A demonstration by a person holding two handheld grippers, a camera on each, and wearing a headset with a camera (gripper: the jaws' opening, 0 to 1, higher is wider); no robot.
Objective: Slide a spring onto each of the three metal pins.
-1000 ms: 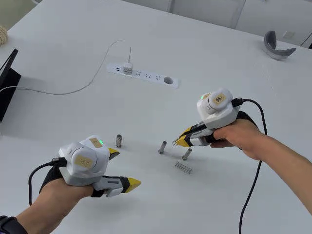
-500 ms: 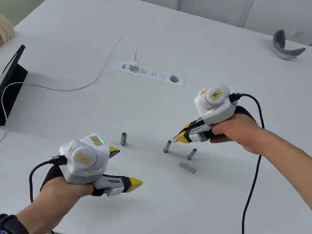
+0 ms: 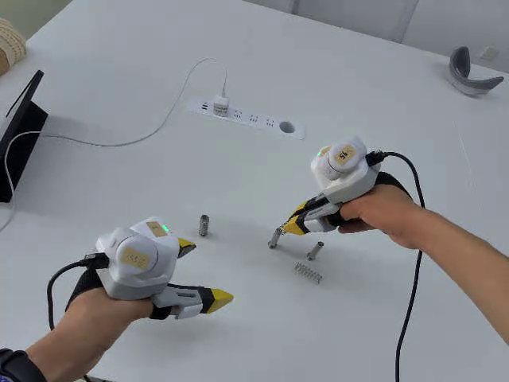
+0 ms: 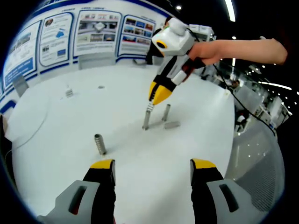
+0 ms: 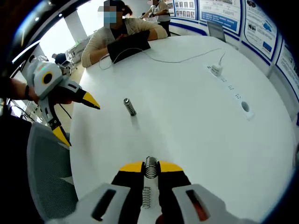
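Three metal pins stand on the white table (image 3: 119,72). The left pin (image 3: 204,225) (image 4: 99,143) (image 5: 129,107) carries a spring. My right gripper (image 3: 289,228) (image 4: 159,94) (image 5: 151,169) is shut on a spring (image 5: 150,166) (image 4: 149,108), whose free end hangs at the top of the tilted middle pin (image 3: 274,237) (image 4: 146,120). The right pin (image 3: 315,251) (image 4: 166,112) is bare. A loose spring (image 3: 308,273) (image 4: 172,124) lies flat just in front of it. My left gripper (image 3: 202,273) (image 4: 153,164) hovers open at the lower left, holding nothing.
A white power strip (image 3: 246,119) with a plugged adapter and cable lies at the back. A dark screen (image 3: 16,135) stands at the left edge, a grey curved object (image 3: 471,73) at the far right. A seated person (image 5: 124,32) is across the table.
My right gripper has carried the spring down and left, closer to the middle pin's top. The left gripper has stayed put. The head camera has shifted slightly.
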